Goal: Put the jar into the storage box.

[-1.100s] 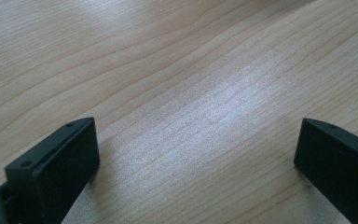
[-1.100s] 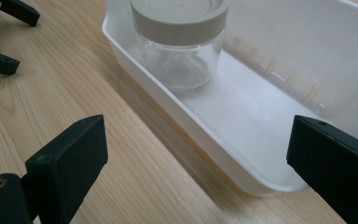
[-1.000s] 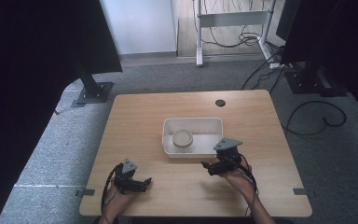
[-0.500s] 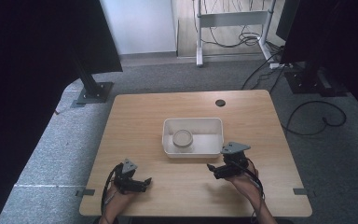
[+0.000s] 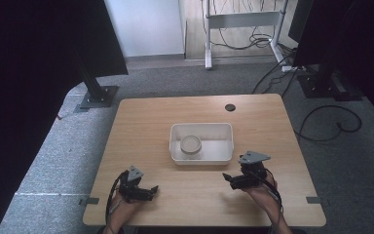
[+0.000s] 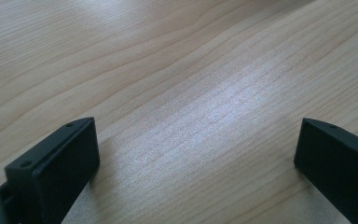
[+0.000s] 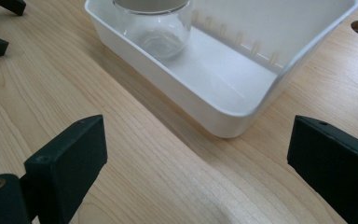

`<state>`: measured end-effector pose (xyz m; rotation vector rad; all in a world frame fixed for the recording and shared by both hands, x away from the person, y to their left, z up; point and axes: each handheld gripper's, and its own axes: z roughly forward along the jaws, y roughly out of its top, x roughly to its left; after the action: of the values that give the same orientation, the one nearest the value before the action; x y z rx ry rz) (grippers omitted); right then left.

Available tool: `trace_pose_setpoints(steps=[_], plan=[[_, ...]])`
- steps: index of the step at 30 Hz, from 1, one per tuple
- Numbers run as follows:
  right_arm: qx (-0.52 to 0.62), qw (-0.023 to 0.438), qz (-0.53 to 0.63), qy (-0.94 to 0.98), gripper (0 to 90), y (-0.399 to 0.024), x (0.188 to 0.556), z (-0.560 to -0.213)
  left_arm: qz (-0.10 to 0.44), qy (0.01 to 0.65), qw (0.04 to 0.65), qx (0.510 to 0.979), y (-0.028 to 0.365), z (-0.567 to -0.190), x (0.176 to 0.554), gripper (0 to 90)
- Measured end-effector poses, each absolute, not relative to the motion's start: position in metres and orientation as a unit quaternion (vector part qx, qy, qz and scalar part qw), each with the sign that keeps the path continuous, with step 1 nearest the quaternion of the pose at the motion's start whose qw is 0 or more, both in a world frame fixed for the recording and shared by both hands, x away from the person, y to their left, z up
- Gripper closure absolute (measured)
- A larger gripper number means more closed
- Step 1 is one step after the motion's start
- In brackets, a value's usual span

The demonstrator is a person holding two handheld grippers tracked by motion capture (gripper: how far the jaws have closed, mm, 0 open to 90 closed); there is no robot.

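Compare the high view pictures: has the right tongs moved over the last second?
Yes. The right tongs have drawn back from the white tray, toward the person's table edge and slightly rightward.

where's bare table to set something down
Free: the wide strip left of the white bin, the band behind it up to the cable hole, and between the left hand-held gripper and right hand-held gripper. Crowded: bin's left half, with the glass jar.

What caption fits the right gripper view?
Open hand-held gripper above the wooden table, facing a white tray holding a clear glass jar.
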<state>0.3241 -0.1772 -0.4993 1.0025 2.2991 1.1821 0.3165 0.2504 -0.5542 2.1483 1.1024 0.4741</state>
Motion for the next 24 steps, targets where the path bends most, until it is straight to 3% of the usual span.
trace_pose_setpoints(steps=[24], plan=[[0.378, 0.2, 0.406, 0.807, 4.5, -0.207, 0.311, -0.503, 0.182, 0.422, 0.334, 0.823, 0.25, -0.554, 0.317, 0.0]])
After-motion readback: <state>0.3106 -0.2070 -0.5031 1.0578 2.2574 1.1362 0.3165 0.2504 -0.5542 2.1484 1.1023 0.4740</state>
